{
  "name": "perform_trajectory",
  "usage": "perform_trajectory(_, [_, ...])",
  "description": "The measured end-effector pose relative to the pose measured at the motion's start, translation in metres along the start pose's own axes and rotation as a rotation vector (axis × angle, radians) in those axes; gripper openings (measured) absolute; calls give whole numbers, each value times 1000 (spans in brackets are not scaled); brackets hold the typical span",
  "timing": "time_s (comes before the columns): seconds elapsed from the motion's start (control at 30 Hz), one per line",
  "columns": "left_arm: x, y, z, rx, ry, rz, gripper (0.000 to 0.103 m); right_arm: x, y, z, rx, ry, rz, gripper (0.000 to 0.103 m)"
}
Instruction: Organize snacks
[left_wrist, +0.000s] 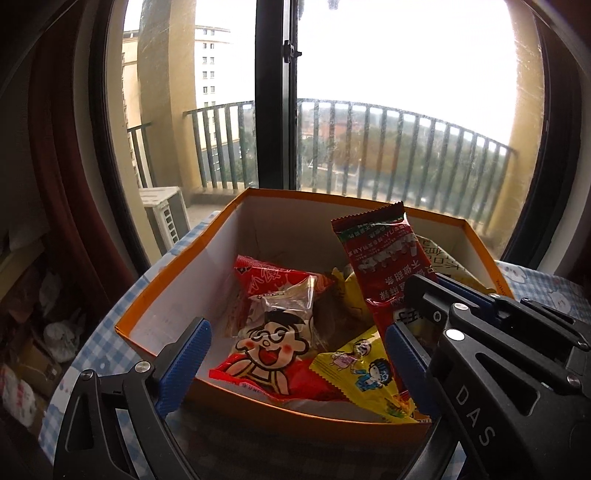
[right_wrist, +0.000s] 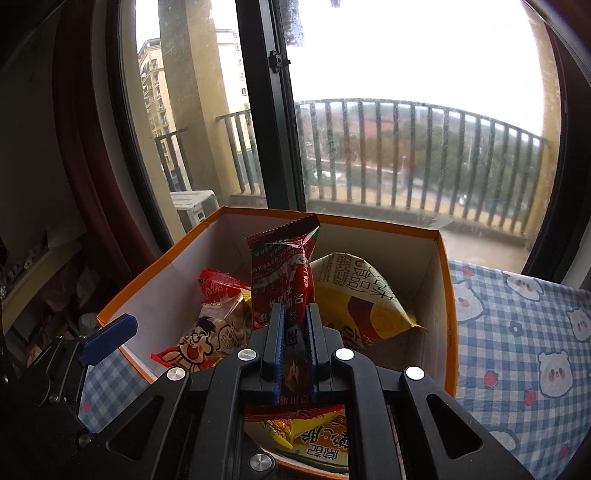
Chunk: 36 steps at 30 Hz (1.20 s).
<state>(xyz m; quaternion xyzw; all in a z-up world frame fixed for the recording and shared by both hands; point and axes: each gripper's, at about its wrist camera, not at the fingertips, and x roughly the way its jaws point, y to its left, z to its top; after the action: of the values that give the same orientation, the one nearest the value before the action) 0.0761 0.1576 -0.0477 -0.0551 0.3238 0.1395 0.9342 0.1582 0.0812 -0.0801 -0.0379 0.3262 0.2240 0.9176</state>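
Dark-red foil, the long snack packet, pinched low on its body between the blue pads of the right gripper, jaws drawn in almost to touching with only the wrapper's thickness between them. Standing upright out of the grip, serrated top edge uppermost, over the middle of the orange box; lower end hanging behind the fingers, just above a yellow packet at the box's near edge. Seen from the left wrist as the same dark-red packet, leaning above the box's right half with the right gripper clamped on its lower part. Left gripper spread wide and holding nothing, one blue pad just outside the near wall of the box, the other pad over the near right corner, with the near wall between them. Below the held packet, inside the box: a red-and-white bag with a cartoon boy's face on the left, a yellow bag with cartoon children at the near right, a large crumpled yellow-and-cream bag toward the far right. Box set on a blue-and-white checked cloth printed with bears. Beyond it, a dark-framed window and a balcony railing.
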Motion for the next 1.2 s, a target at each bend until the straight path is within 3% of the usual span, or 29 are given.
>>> perform_trajectory(0.2, [5, -3, -1, 34, 9, 40, 96, 25, 5, -3, 21, 73, 40, 18])
perform_trajectory(0.33, [3, -8, -2, 41, 7, 48, 97, 25, 4, 0, 17, 90, 9, 25])
perform_trajectory(0.47, [1, -9, -4, 34, -1, 50, 97, 12, 4, -2, -23, 70, -52, 58])
perform_trajectory(0.77, [-22, -22, -13, 14, -14, -1, 97, -22, -12, -9, -23, 37, -103, 69])
perform_trajectory(1.2, [-87, -81, -27, 84, -134, -118, 100, -111, -62, -32, 56, -99, -230, 88])
